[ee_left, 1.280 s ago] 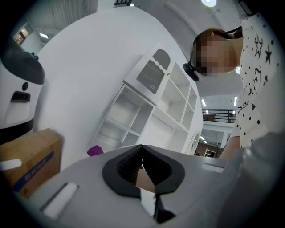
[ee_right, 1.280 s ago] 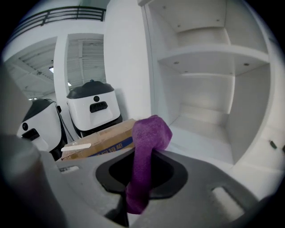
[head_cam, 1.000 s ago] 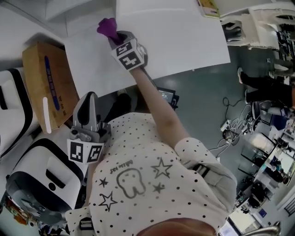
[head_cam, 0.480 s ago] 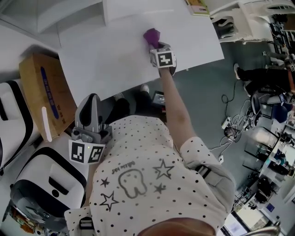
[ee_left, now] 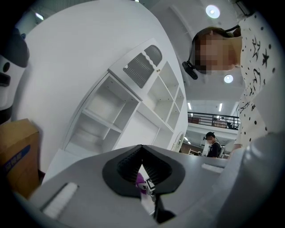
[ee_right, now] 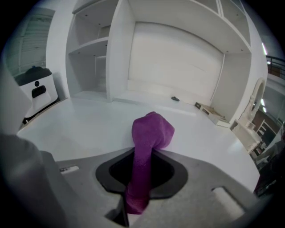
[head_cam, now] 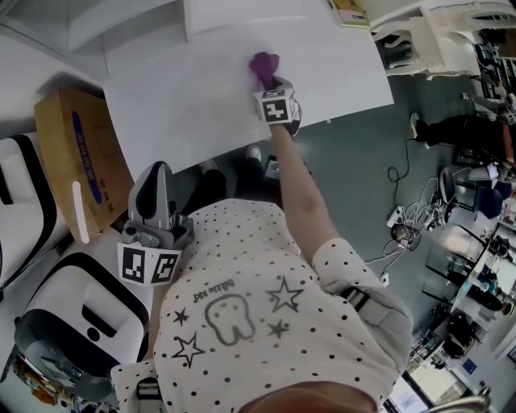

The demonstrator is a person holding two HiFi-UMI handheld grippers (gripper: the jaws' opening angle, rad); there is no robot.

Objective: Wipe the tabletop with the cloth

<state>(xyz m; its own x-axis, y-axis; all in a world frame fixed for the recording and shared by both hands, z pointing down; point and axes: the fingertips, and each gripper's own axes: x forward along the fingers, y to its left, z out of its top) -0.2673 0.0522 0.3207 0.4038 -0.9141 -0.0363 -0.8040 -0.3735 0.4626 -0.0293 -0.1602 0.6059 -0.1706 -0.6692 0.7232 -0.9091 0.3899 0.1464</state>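
Observation:
The purple cloth (head_cam: 263,66) is bunched and pressed onto the white tabletop (head_cam: 185,89) near its right front part. My right gripper (head_cam: 271,84) is shut on the cloth (ee_right: 149,151), which hangs out of the jaws and folds over onto the table (ee_right: 80,120). My left gripper (head_cam: 159,184) is held low by the person's body, off the table, pointing up toward it. Its jaws are closed with nothing between them (ee_left: 141,171). Through a slit under them the cloth (ee_left: 140,180) shows far off.
A cardboard box (head_cam: 76,161) stands left of the table. White machines (head_cam: 81,314) sit at the lower left. A small book (head_cam: 348,11) lies at the table's far right corner. White shelving (ee_right: 169,53) rises behind the table. Cables and chairs crowd the floor (head_cam: 419,218) to the right.
My right gripper has swept the cloth from the table's far left to the right and nearer the front edge, then edged slightly left. The left gripper has stayed put.

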